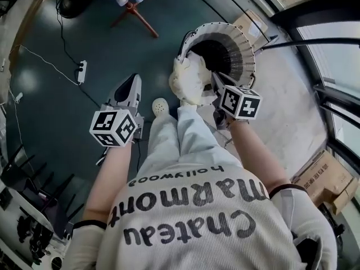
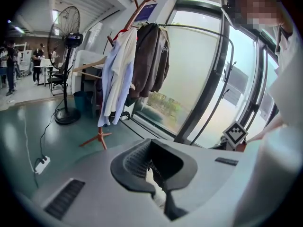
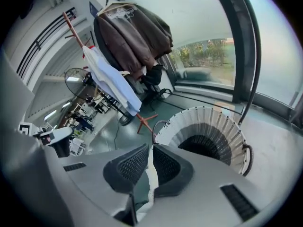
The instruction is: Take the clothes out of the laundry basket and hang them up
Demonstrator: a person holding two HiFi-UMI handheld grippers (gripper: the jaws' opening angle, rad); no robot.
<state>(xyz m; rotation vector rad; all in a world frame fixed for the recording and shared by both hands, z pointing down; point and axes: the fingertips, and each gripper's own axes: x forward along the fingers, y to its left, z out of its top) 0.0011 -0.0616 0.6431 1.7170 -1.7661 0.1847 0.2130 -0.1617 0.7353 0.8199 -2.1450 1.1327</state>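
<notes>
A cream garment [image 1: 188, 80] bunches at the near rim of the white slatted laundry basket [image 1: 243, 41], whose dark inside shows no other clothes. My right gripper [image 1: 216, 82] is at the garment's right side. In the right gripper view this gripper [image 3: 150, 167] is shut on a fold of the cream cloth [image 3: 151, 183], with the basket [image 3: 222, 122] just beyond. My left gripper [image 1: 135, 84] hangs left of the garment, apart from it. In the left gripper view its jaws [image 2: 154, 171] are shut, and a white sliver [image 2: 158, 196] that I cannot identify shows in the slit.
A coat rack [image 2: 137, 13] on red legs [image 1: 138, 13] holds a pale shirt [image 2: 116, 74] and a brown jacket [image 2: 151, 60]. A standing fan [image 2: 66, 46], a power strip [image 1: 82, 71] with its cable, cardboard boxes [image 1: 326, 179] and the window frame [image 1: 332, 94] surround me.
</notes>
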